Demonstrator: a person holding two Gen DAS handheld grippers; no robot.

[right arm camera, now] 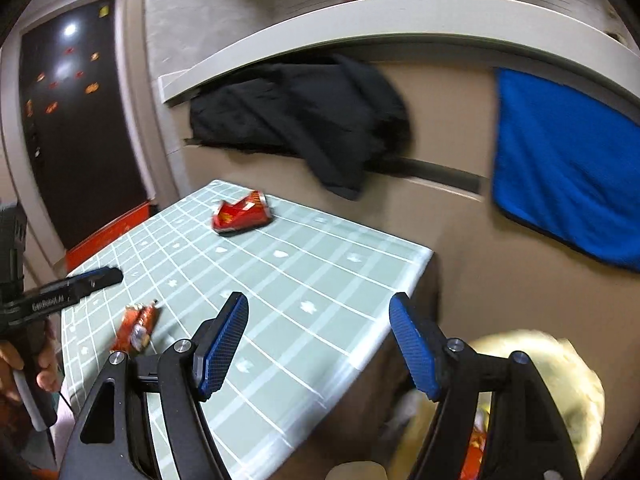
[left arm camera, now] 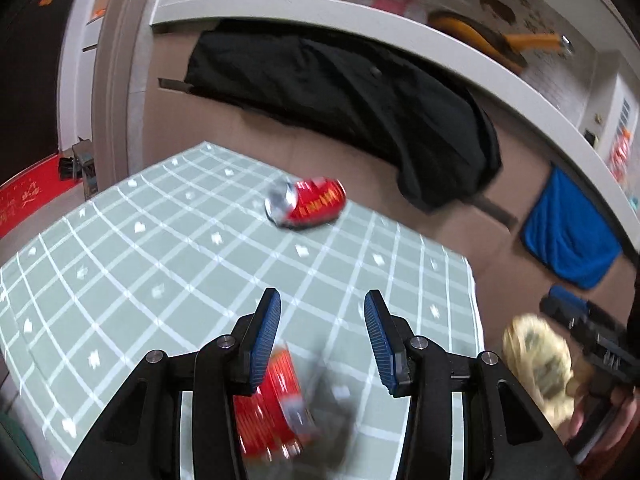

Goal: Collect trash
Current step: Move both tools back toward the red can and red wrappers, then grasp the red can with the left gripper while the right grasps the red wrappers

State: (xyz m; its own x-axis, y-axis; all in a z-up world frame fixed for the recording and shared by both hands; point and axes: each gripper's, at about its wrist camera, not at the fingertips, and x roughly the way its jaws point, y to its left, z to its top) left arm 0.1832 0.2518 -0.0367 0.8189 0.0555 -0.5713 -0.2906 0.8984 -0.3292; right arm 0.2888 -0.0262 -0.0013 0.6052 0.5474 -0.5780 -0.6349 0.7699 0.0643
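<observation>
While both grippers are hovering over the checked table (left arm camera: 120,264), the left gripper (left arm camera: 322,312) and right gripper (right arm camera: 320,312) are standing spread, pinching nothing; a crushed red can (left arm camera: 308,204) is lying mid-frame.

The cloth-covered worktop (left arm camera: 168,264) is pale grey-green, crossed by a white grid with small white motifs in the squares; the crushed metal can (left arm camera: 308,204) on it is red with yellow lettering and a silver end; the flattened wrapper (right arm camera: 134,326) is red and orange; the left gripper (left arm camera: 322,320) and right gripper (right arm camera: 320,320) are black with ribbed blue pads; the hanging towel (right arm camera: 560,168) is bright blue; the draped jacket (left arm camera: 360,112) is black.
</observation>
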